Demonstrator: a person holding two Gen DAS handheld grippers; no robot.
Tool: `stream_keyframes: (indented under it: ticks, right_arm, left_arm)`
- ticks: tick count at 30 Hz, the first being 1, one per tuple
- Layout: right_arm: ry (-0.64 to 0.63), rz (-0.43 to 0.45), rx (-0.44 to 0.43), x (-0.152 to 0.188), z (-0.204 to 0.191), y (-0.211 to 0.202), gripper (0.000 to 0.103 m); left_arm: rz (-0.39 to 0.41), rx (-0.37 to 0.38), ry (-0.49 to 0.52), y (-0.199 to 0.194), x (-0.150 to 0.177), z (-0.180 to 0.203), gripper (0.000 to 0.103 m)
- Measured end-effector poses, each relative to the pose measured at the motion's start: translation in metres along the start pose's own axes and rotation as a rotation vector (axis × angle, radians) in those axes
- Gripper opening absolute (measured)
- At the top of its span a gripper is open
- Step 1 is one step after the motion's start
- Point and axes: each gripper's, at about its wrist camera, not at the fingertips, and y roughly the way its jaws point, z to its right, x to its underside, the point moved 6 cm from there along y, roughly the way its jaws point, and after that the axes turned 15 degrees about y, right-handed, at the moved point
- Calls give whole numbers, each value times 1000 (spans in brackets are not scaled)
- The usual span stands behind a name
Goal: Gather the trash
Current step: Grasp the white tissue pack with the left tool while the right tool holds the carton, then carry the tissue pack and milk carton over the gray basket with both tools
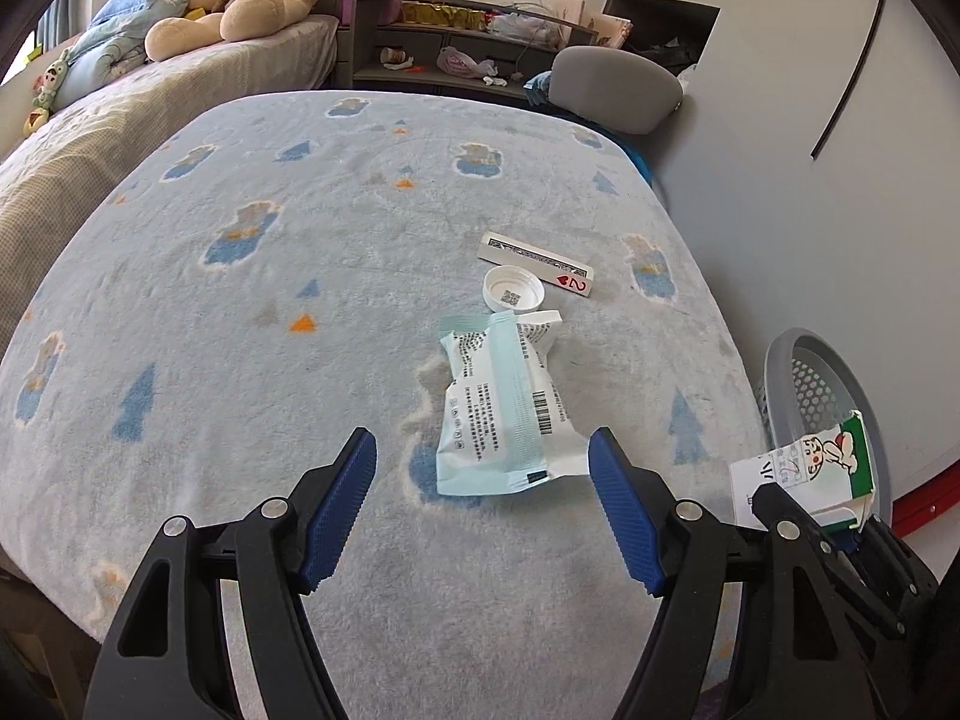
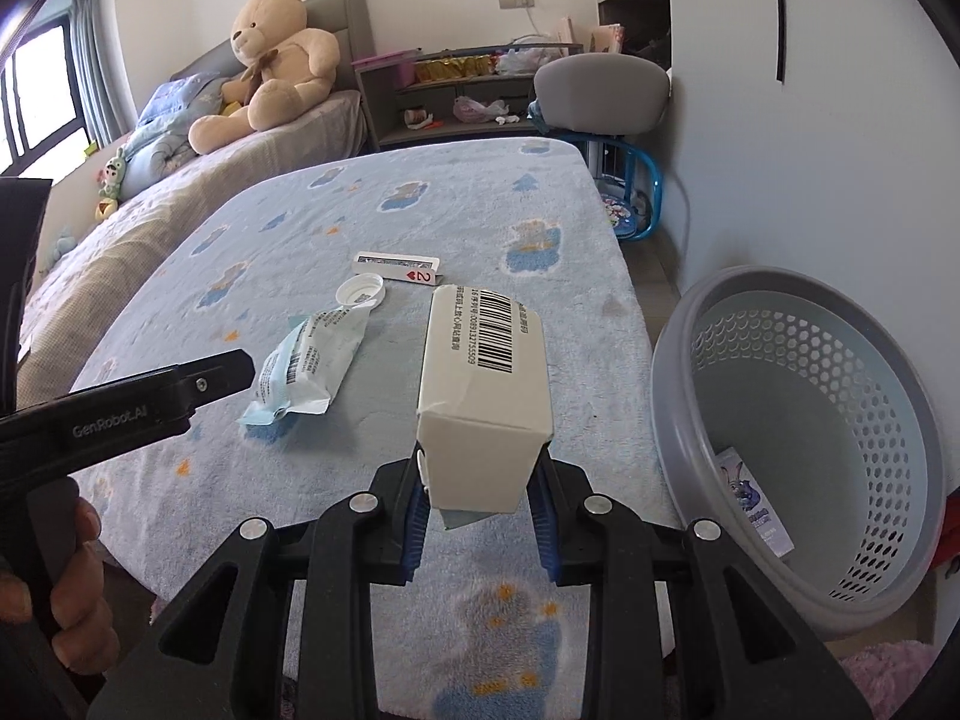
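Observation:
My left gripper stands open just above the blanket, its blue pads either side of the near end of a pale blue wrapper without touching it. That wrapper lies flat, with a white bottle cap and a playing card beyond it. My right gripper is shut on a white carton with a barcode on top, held above the blanket's right part. The same carton shows at the right of the left wrist view. A grey mesh basket stands to the right, off the table.
A blue patterned blanket covers the table. A slim packet lies inside the basket. Behind are a bed with a teddy bear, a cluttered shelf and a grey chair. A hand grips the left tool's handle.

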Motion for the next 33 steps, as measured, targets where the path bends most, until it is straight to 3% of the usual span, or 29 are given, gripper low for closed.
stream_keyframes:
  ticks: [17,18,19,20,29,33]
  right_arm:
    - [34,-30,-54,0,12,8,29]
    - [35,-32,-55,0,12,9,29]
    - [36,-33,-55,0,12,9,29]
    - [37,-34,-55,0,13,10,29]
    - [50,-29,-52,-1,16,6,29]
    - [50,-13,-48,-3,18,-2,29]
  left_arm:
    - [-133,7,15,67,-19,7,70]
    - [-136,8,17,69,-18,7,69]
    - [-137,15,19,71,-18,8,56]
    - [-141,24,20,73,-17,9,55]
    - [-76,22,29,45,-6,14,54]
    - [-26,-34,67,20,1,18,53]
